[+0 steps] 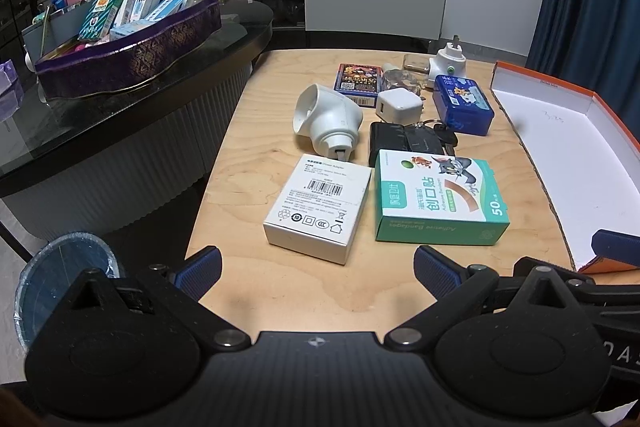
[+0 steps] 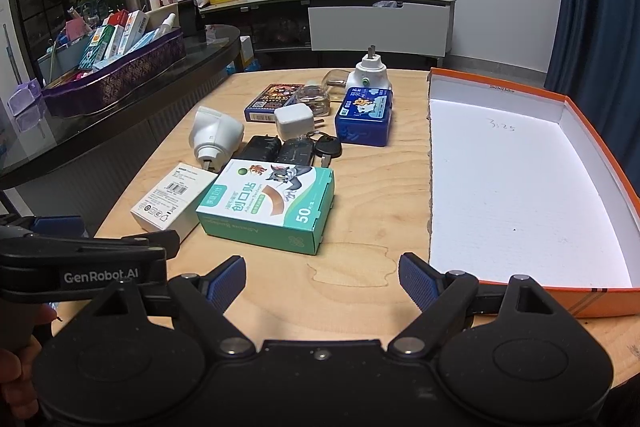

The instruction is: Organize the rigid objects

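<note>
A cluster of small rigid items lies on the wooden table [image 2: 372,211], left of an orange-rimmed shallow box [image 2: 516,187] whose white interior holds nothing but some handwriting. Nearest the cameras are a green adhesive bandage box [image 2: 268,207] and, touching its left side, a white power adapter box [image 2: 172,197]. Behind them sit a white cone-shaped plug device [image 2: 214,137] on its side, two black adapters [image 2: 278,149] side by side, and a black car key [image 2: 328,149] on a ring. Farther back are a white USB charger [image 2: 294,121], a blue tin [image 2: 364,115] with a cartoon label, a dark playing card box [image 2: 272,101], a clear plastic piece [image 2: 316,99], and a white plug-in unit [image 2: 370,75] standing prongs up.

The left claw [image 1: 318,265] is spread wide, holding nothing, hanging above the near table edge just short of the white box. The right claw [image 2: 322,281] is likewise spread and empty, over bare wood between the bandage box and the orange box.

To the left, a dark glass-topped table [image 1: 120,107] carries a purple tray [image 1: 128,55] filled with cartons.
</note>
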The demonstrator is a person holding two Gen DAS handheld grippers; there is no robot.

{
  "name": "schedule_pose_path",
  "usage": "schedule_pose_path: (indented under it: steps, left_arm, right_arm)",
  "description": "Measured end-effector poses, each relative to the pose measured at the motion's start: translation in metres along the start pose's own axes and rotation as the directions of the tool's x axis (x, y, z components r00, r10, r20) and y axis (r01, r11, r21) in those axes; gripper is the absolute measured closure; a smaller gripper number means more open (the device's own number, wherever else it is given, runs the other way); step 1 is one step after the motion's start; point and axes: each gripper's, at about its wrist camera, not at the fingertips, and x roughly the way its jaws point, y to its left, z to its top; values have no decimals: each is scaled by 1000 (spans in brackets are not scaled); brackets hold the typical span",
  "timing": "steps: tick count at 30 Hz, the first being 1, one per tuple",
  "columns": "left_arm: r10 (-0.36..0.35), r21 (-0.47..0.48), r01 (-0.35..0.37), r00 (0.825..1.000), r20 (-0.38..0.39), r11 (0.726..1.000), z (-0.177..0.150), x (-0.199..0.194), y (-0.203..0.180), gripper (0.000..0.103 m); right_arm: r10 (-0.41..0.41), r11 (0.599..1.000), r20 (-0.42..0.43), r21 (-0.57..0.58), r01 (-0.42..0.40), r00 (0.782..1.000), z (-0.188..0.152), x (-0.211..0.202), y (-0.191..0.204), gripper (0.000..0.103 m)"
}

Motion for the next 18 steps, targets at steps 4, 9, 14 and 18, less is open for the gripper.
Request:
schedule_pose_path:
  steps: [4,9,14,18]
  left_arm:
    - [-13,-14,12,1000,-18,1000,-1,2,1,0]
    - [-16,-17,15,999,-42,1000,2,14,7,0]
    - [-31,36,34,995,-95,999,16,36,19,0]
    - [-88,96,98,990,-108,991,23,51,22,0]
  right_arm:
    - [3,1000,1,-11,-3,1000,-1,2,0,5]
    - [21,998,0,-52,-21,1000,0,5,0,5]
    - [107,981,15,-167,-103,994,11,9,-7,5]
    - [221,910,-22,-354,-214,975,26,20,-11,5]
